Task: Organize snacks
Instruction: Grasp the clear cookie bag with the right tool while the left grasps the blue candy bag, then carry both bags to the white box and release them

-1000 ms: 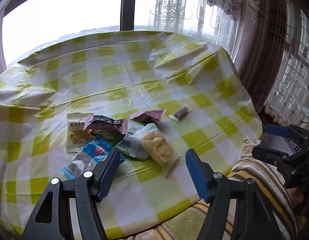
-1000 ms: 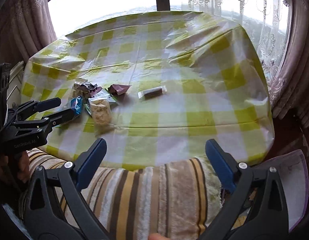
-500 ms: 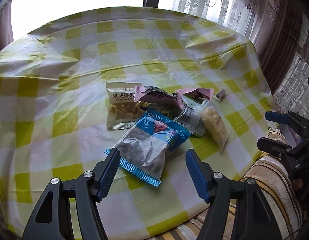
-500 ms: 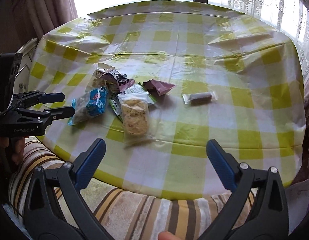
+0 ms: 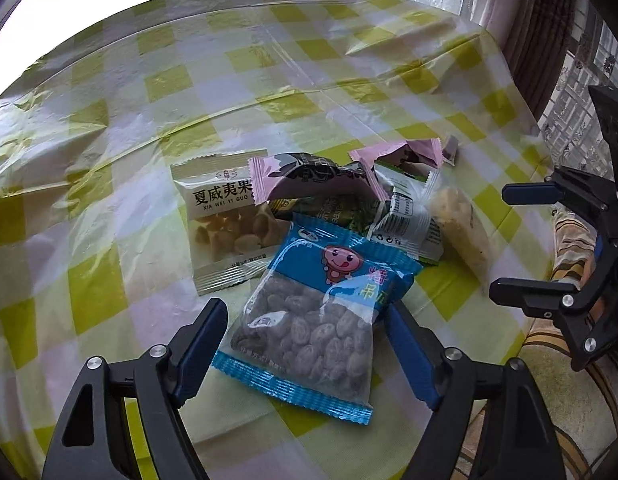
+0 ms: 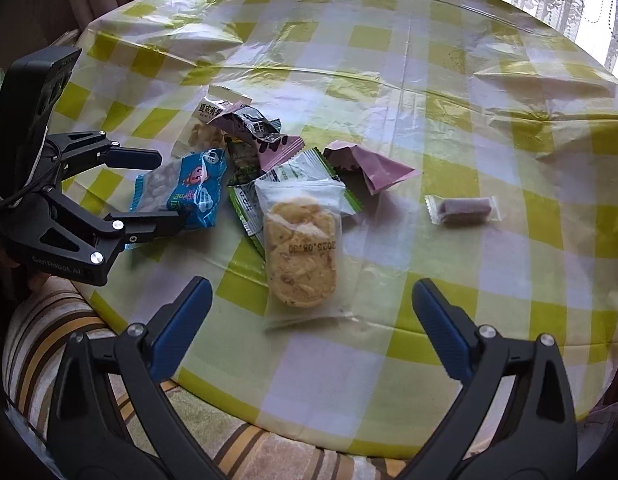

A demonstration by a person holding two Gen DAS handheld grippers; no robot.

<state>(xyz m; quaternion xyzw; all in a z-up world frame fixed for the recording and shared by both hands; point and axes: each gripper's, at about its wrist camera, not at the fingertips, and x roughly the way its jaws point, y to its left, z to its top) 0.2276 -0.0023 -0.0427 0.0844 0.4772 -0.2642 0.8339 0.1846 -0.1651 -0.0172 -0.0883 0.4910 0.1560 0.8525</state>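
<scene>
L gripper (image 5: 305, 346) agape astride blue pack (image 5: 321, 312) | contact unclear | R gripper (image 6: 311, 316) agape

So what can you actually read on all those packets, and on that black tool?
"夏威夷果" and "XIA WEI YI GUO": beige nut packet.
"2025.08" then unclear digits, upside down: clear cracker packet.
"GenRobot.AI": left tool.
Blue raisin packet: large characters only partly legible, small print blurred.
White and green packet: fine print too small.
Pink and black wrapper: lettering crumpled, unreadable.
</scene>
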